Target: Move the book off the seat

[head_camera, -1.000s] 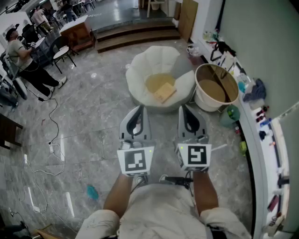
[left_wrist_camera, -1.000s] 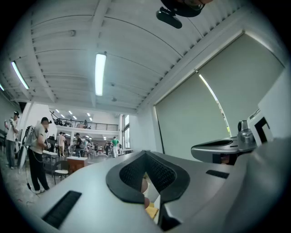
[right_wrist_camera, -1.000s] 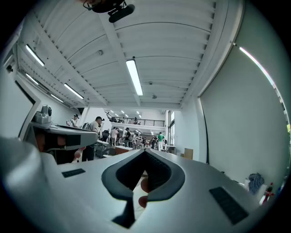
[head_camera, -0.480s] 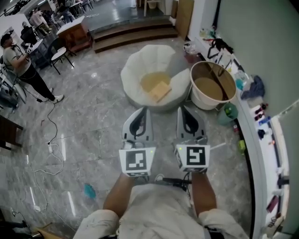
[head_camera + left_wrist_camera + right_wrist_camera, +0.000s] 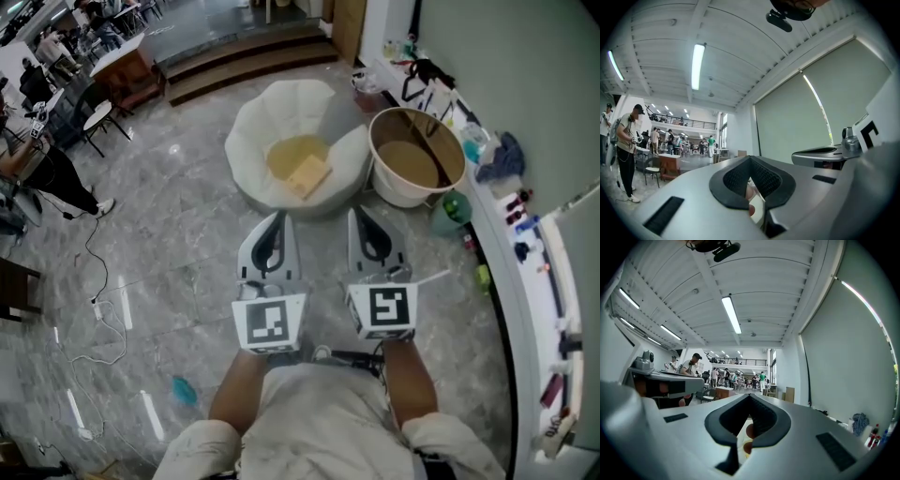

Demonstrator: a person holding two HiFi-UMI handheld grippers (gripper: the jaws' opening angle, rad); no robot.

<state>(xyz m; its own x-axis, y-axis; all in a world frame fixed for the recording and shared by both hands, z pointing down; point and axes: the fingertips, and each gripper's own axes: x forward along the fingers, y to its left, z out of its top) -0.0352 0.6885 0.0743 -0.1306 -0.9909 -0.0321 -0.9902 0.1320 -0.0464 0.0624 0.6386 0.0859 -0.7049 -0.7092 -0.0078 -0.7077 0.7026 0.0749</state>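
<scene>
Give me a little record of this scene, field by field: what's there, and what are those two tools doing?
floor: grey stone
seat: white, petal-shaped, yellowish middle
book: tan, lying flat in the seat
tub: round, close beside the seat
left tool: shut, empty, short of the seat
right tool: shut, empty, short of the seat

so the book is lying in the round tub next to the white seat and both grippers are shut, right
Not quite. The book lies on the white seat, on its yellow cushion, not in the round tub beside it; the head view shows this. The rest holds: the left gripper and the right gripper are both shut.
</scene>
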